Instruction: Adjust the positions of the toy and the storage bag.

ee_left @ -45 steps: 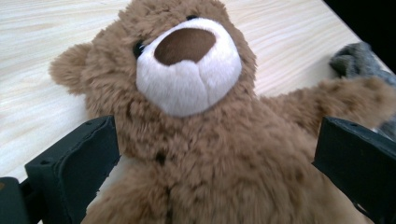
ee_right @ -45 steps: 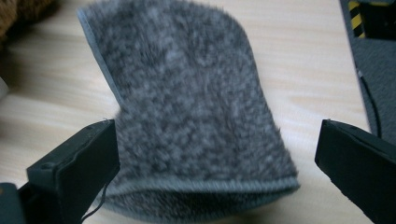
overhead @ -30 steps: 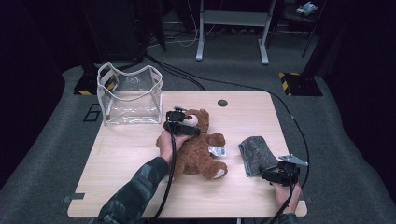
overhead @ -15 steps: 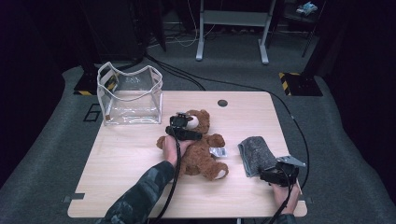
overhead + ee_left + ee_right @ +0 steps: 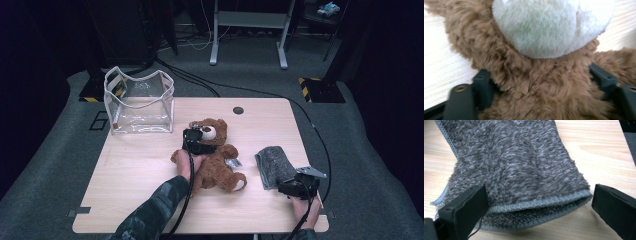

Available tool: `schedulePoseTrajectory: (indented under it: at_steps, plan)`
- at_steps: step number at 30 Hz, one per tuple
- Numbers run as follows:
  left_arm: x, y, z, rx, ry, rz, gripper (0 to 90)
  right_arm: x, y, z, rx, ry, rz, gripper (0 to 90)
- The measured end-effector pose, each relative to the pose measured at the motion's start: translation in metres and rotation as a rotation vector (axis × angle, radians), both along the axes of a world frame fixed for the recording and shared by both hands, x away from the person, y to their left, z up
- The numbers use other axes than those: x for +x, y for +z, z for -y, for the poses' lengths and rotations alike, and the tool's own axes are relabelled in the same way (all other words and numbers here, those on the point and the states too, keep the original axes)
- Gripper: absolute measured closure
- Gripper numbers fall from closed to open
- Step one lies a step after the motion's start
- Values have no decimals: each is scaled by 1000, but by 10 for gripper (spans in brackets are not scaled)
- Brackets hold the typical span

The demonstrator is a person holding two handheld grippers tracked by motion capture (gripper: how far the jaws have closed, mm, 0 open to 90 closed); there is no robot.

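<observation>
A brown teddy bear (image 5: 216, 161) lies on its back in the middle of the table, its white muzzle (image 5: 549, 25) up. My left gripper (image 5: 199, 141) sits over its neck. Its jaws have just been closing, and the pads (image 5: 482, 86) press into the neck fur (image 5: 544, 87) on both sides. A folded grey fuzzy cloth (image 5: 273, 163) lies at the right of the table. My right gripper (image 5: 294, 187) stands open at its near edge. One jaw overlaps the cloth's corner (image 5: 511, 157); the other is clear of it.
A clear plastic bag (image 5: 140, 102) with white trim stands open at the table's back left. A small white tag (image 5: 232, 163) lies by the bear's side. A dark round grommet (image 5: 238, 110) sits near the wooden table's (image 5: 130, 175) back edge. Cables trail across the floor.
My left gripper has sunk a little onto the bear's neck, toward the near side. The bear, the cloth and my right gripper have stayed put.
</observation>
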State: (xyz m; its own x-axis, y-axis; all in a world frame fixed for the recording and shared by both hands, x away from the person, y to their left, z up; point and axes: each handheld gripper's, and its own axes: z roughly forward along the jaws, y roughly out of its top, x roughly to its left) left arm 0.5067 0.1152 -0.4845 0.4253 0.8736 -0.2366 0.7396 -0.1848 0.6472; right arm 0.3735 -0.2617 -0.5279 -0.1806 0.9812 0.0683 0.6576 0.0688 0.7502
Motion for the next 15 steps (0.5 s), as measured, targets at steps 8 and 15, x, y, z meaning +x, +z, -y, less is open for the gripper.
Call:
schedulePoseTrajectory:
  at_steps: [8, 15]
  plan:
    - [-5, 1, -2, 1, -18, 47, 480, 1, 0, 0, 5, 4, -4, 4]
    - [-9, 4, -8, -17, -40, 94, 538, 1, 0, 0, 12, 7, -5, 12]
